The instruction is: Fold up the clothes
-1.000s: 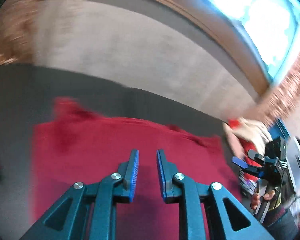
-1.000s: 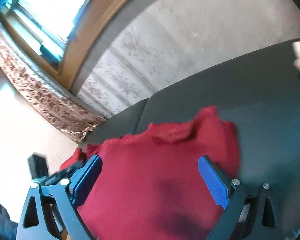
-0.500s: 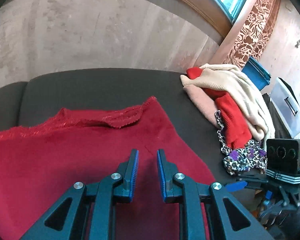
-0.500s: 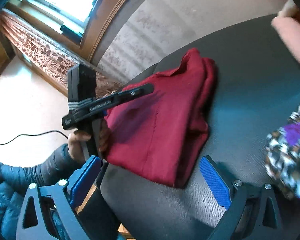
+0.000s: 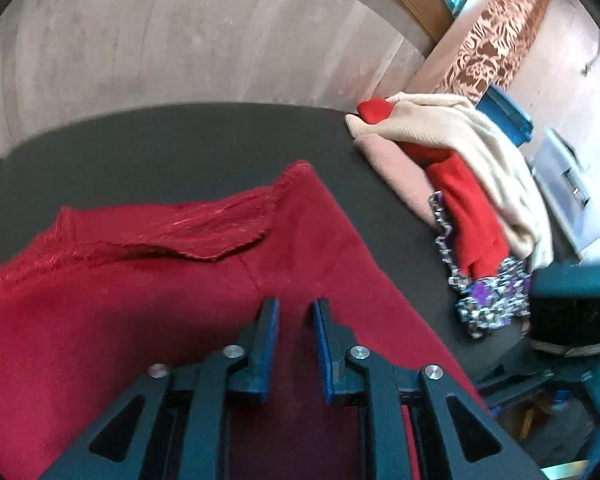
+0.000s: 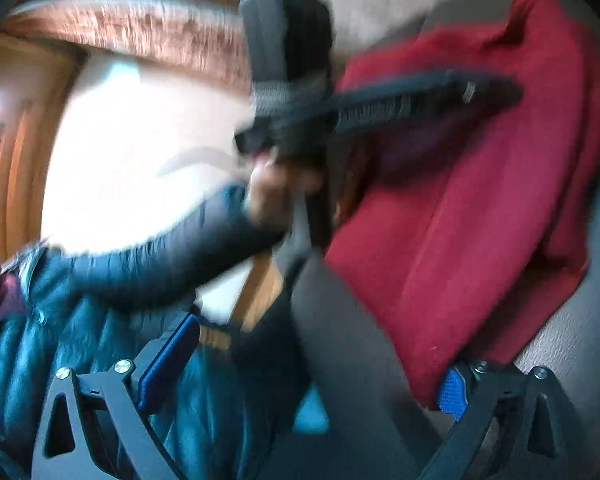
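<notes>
A: Where's the garment?

B: Dark red garment (image 5: pixel 148 300) lies on the dark padded surface (image 5: pixel 180 148), partly folded, doubled layers visible along one side in the right wrist view. Pile of unfolded clothes (image 5: pixel 460 184) sits well apart, off to the right in the left wrist view

A: Claws?

B: Left claw (image 5: pixel 294 308) hovers over the red cloth, jaws narrow and closing, nothing pinched between them that I can see, just a thin gap with fabric beneath. Right claw (image 6: pixel 312 368) is spread wide, empty; its right pad sits at the near edge of the garment, frame is blurry so can't say if it touches

A: Handling?

B: Looks like a soft knit or fleece, light, limp, drapes and wrinkles. Won't hold shape when lifted, layers will slide on each other. Not fragile, not slippery against rubber pads I'd guess. The surface looks smooth, so the whole piece may drag if pulled by one point

A: Grab where?

B: Corners or hem edge, both layers together, one claw per corner so it stays spread. The ragged raised flap (image 5: pixel 204 236) at the far edge is an easy pinch point

A: Orientation?

B: In the left wrist view the long axis runs roughly left to right across the frame, far corner (image 5: pixel 298 168) pointing toward the wall. Can't tell neck from hem
</notes>
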